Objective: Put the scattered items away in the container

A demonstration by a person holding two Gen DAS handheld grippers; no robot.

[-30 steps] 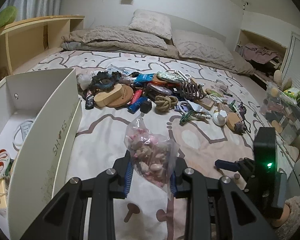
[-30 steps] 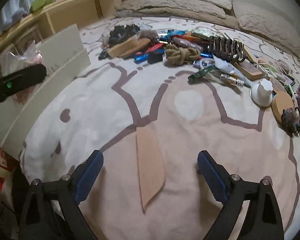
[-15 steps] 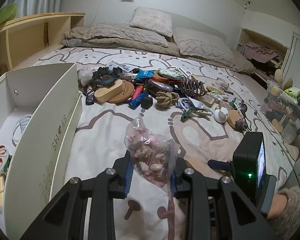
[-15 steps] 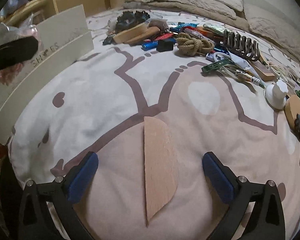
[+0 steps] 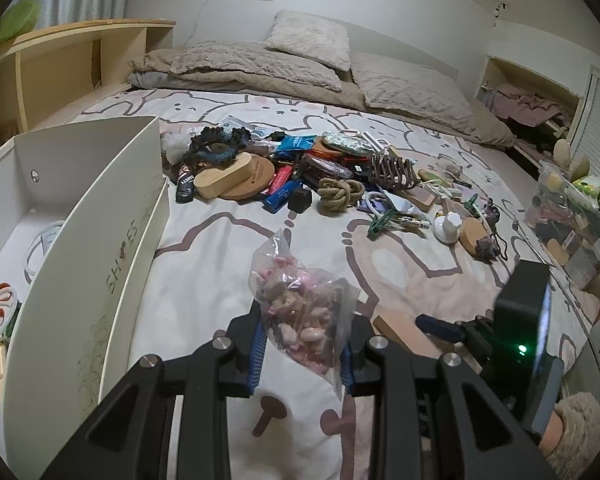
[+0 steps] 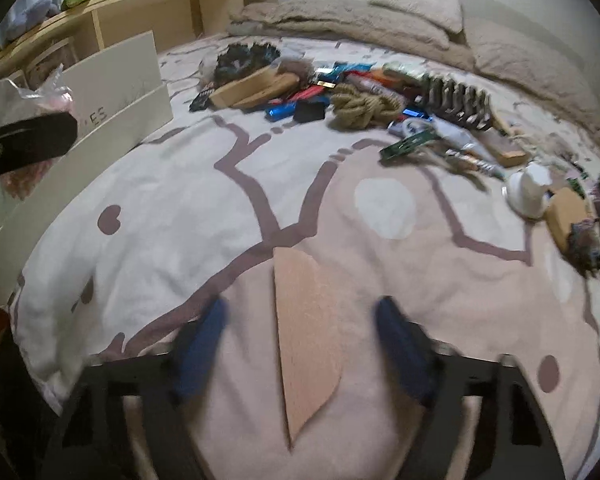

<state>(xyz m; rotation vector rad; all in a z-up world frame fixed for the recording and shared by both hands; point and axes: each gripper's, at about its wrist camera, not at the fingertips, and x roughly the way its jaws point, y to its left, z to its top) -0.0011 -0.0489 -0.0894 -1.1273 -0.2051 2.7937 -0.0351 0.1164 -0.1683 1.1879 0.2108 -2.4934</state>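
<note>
Clear bag (image 5: pixel 304 312) of pink bits sits pinched in my left gripper (image 5: pixel 302 350), beside the box (image 5: pixel 112 240). My right gripper (image 6: pixel 304 356) is closing around a wood piece (image 6: pixel 306 332) lying on the bed (image 6: pixel 180 216), pads not yet touching.

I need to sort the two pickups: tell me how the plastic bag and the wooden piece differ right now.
The plastic bag is clamped in the left tool, off the bed; the wooden piece lies flat on the bedspread, untouched between the closing right tool. The bag is clear, crumpled, full of pink bits; the wood is flat and solid. Neither is boxed yet.

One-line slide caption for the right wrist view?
Right gripper closing around a flat wooden piece on the bedspread, clutter beyond.
</note>
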